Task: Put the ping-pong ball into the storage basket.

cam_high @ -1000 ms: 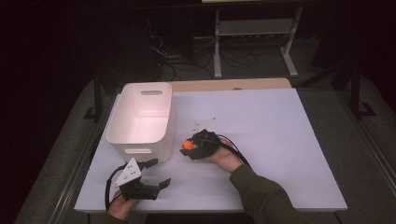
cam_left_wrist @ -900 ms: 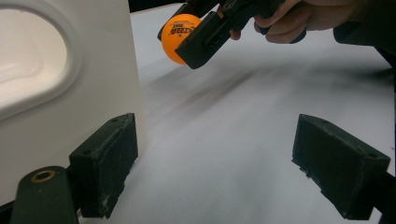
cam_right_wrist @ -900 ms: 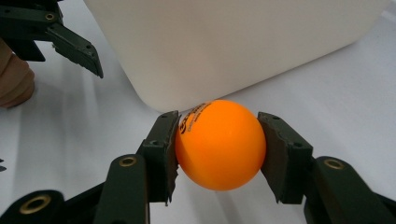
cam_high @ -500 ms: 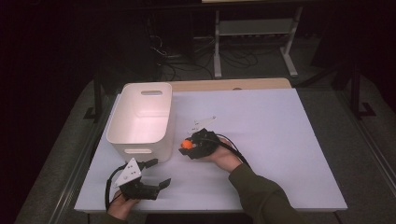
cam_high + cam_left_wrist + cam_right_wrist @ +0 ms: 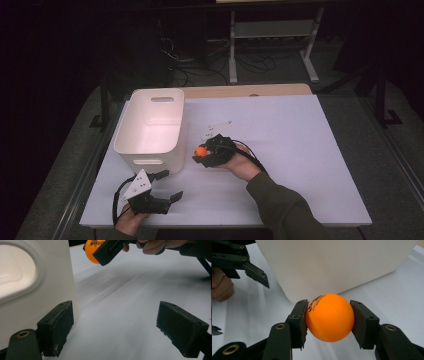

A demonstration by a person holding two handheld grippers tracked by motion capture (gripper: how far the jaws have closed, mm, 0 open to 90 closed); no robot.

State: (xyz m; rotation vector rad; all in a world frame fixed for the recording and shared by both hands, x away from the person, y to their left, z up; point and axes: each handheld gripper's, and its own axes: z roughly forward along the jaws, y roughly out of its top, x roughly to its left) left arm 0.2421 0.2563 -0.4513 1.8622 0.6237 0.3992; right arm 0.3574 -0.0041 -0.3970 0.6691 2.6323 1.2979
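1. High view: a white table top (image 5: pixel 310 150) carries a white bin (image 5: pixel 150 127) standing upright near its left edge, toward the far side; a handle slot shows in the bin's far wall

2. The right gripper (image 5: pixel 202 151) sits just beside the bin's near right corner, held by the person's right hand (image 5: pixel 240 162), with an olive sleeve (image 5: pixel 282 207) running in from the table's near edge

3. Right gripper view: both black jaws are clamped on an orange ball (image 5: pixel 329 317), one on each side; dark print runs over the ball's upper left. The bin wall (image 5: pixel 332 265) rises directly behind it. I cannot tell whether the ball is touching the table

4. The left gripper (image 5: pixel 172 187) lies close to the table's near left corner, just in front of the bin, with a grey three-cornered plate (image 5: pixel 137 185) on top

5. Left gripper view: its jaws stand wide apart with nothing but bare table between them; the left jaw is right beside the bin's wall (image 5: pixel 50 285), contact not clear

6. Same view, top edge: the ball (image 5: pixel 93 251) in the right gripper (image 5: pixel 100 252), fingers (image 5: pixel 155 245) behind it
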